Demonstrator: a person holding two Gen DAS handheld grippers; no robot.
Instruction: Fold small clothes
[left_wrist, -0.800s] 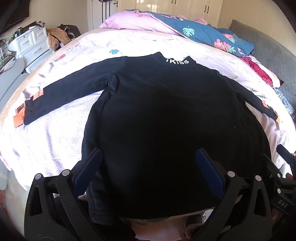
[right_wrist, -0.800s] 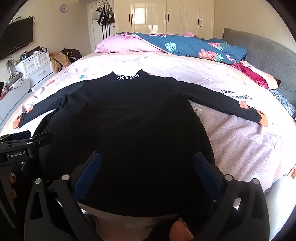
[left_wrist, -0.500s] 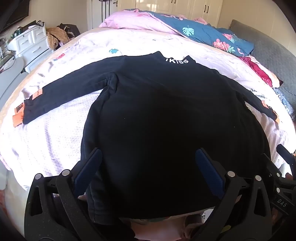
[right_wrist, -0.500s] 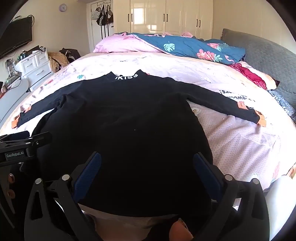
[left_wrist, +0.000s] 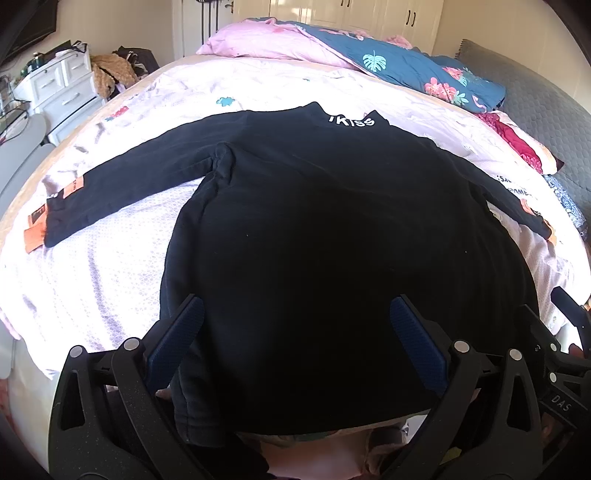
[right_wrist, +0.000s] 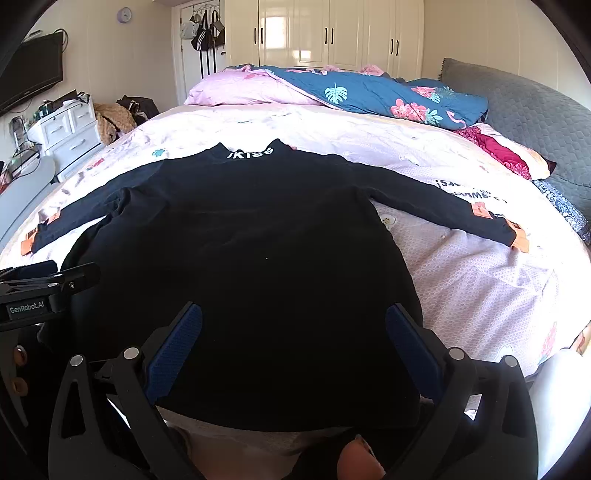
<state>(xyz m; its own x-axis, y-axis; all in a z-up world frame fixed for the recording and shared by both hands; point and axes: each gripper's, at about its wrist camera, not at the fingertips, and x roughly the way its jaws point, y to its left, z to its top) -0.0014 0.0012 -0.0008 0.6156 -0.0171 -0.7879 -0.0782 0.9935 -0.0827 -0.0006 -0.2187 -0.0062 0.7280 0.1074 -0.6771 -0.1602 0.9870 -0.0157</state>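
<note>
A black long-sleeved top (left_wrist: 314, 236) lies flat on the bed (left_wrist: 110, 266), sleeves spread toward both side edges, hem at the near edge. The left gripper (left_wrist: 295, 332) and right gripper (right_wrist: 293, 328) hover over the hem, jaws spread wide, holding nothing. Each should pinch one hem corner, gathering both layers, before lifting evenly toward the collar.

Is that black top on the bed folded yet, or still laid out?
Laid out. The black top lies flat on the bed, both sleeves stretched sideways, collar lettering showing.
</note>
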